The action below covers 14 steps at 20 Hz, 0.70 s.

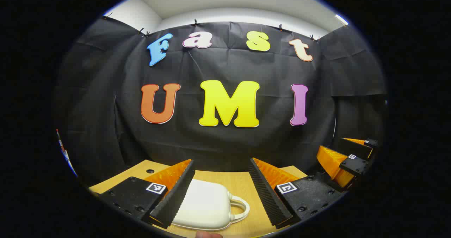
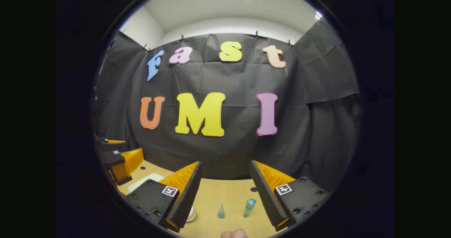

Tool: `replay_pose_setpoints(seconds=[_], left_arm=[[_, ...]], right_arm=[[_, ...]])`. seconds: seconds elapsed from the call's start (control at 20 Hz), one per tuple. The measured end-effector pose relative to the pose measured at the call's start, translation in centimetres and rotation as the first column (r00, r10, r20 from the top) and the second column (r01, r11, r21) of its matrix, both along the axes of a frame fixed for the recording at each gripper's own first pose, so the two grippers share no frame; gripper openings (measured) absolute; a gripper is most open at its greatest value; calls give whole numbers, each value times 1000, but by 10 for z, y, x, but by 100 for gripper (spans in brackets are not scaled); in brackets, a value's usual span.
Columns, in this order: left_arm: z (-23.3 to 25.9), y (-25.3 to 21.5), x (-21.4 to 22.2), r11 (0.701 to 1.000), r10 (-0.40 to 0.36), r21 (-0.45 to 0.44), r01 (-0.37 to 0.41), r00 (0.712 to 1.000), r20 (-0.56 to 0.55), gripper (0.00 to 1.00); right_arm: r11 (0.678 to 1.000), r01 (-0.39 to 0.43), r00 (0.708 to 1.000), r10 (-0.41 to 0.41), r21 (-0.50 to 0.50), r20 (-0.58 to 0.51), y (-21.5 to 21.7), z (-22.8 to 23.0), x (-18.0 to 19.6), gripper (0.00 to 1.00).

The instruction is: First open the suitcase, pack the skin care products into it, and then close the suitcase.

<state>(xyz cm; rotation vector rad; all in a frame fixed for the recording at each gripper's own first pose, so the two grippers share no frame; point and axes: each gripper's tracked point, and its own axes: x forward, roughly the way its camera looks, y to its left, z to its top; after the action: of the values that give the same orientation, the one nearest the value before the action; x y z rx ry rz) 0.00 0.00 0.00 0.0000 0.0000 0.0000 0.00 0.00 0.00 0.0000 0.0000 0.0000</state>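
starting out: case shut, nothing packed

hovering above the table (image 1: 243,185), both grippers raised and level, facing the back wall. left gripper (image 1: 222,190) with fingers spread wide, gripping nothing; white case (image 1: 204,204) lying flat and closed on the table just below and between them, handle (image 1: 241,208) pointing toward the right finger. right gripper (image 2: 225,192) likewise spread wide and empty, seen too at the right edge of the left gripper view (image 1: 347,160). left gripper also visible at the left edge of the right gripper view (image 2: 119,160), with a sliver of the case (image 2: 144,181) beneath it.

three products standing on the table under the right gripper: a small clear cone (image 2: 221,211), a teal-capped bottle (image 2: 249,208) just beside it, and a pale round jar (image 2: 191,215) half hidden behind the left finger. all well apart from the case.

judged as the very first step: opening not yet begun. next move likely calls for dropping the left gripper to the case's edge or handle side, finding the seam, and lifting the lid, perhaps with the right steadying the shell. latch or zip not made out from here.

no brand or label legible on case or bottles; only square coded markers (image 1: 155,188) on the gripper bodies.
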Motion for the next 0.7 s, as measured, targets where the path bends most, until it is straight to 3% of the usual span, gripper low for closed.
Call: replay_pose_setpoints(seconds=[0.35, 0.7], left_arm=[[11, -2, 3, 999, -3, 36, 2, 999, 36, 98], [7, -6, 4, 1000, -22, 13, 21, 999, 29, 98]], right_arm=[[1000, -25, 1000, 25, 5, -1, 9, 1, 6, 81], [1000, 0, 1000, 0, 8, 13, 5, 4, 11, 81]])
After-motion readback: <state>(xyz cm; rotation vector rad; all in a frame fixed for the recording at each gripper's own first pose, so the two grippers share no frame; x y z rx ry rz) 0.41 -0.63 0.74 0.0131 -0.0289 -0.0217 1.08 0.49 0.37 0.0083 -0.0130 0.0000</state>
